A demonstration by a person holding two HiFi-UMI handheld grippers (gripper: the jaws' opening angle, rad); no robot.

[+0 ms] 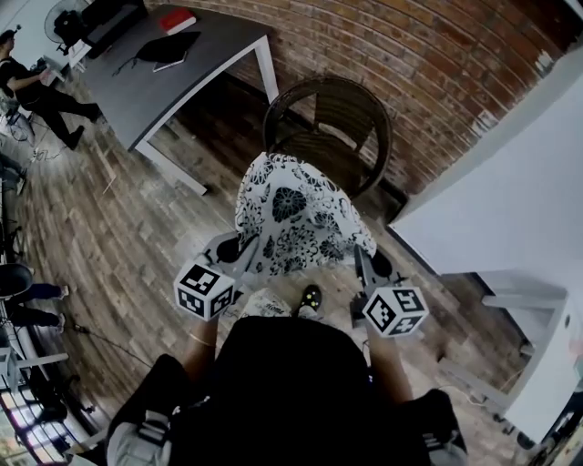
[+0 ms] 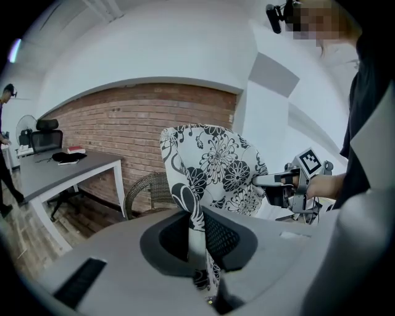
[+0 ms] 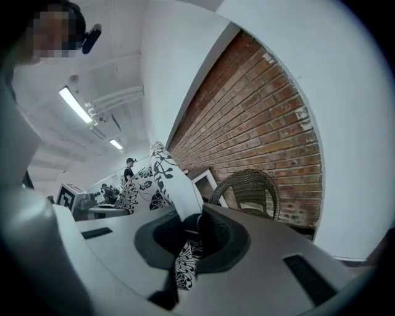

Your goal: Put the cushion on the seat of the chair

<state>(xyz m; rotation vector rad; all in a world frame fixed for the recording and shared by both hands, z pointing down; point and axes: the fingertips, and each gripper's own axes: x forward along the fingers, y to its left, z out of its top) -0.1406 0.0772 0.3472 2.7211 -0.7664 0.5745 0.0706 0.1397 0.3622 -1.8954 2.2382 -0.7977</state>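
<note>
Room: wood floor (image 1: 109, 209) below, a red brick wall (image 1: 410, 64) from 12 to 2 o'clock in the head view, and a white wall (image 1: 510, 200) at 3 o'clock.
Chair: the dark wicker chair (image 1: 332, 127) stands by the brick wall, at 12 o'clock from the cushion. Its round back is on the wall side.
Cushion: the white cushion with black flowers (image 1: 296, 214) is up in the air in the middle of the head view, between the two grippers. It is just in front of the chair, and its top edge covers the front of the seat in that view. It is not on the seat yet.
Left gripper: the left gripper (image 1: 240, 257) is at 8 o'clock of the cushion. Its jaws are closed tight on the cushion's edge, with the flower cloth pinched between them.
Right gripper: the right gripper (image 1: 361, 260) is at 4 o'clock of the cushion. Its jaws are also closed on the cushion's edge and pinch the cloth.
Desk: a grey desk with white legs (image 1: 173, 73) is at 11 o'clock. A red book (image 1: 178, 20) and a flat black thing (image 1: 168, 45) lie on top.
Other person: a person in dark clothes (image 1: 36, 86) is far off at 10 o'clock, beside the desk.
Shoe: a dark shoe (image 1: 311, 296) shows on the floor at 6 o'clock, under the cushion.
</note>
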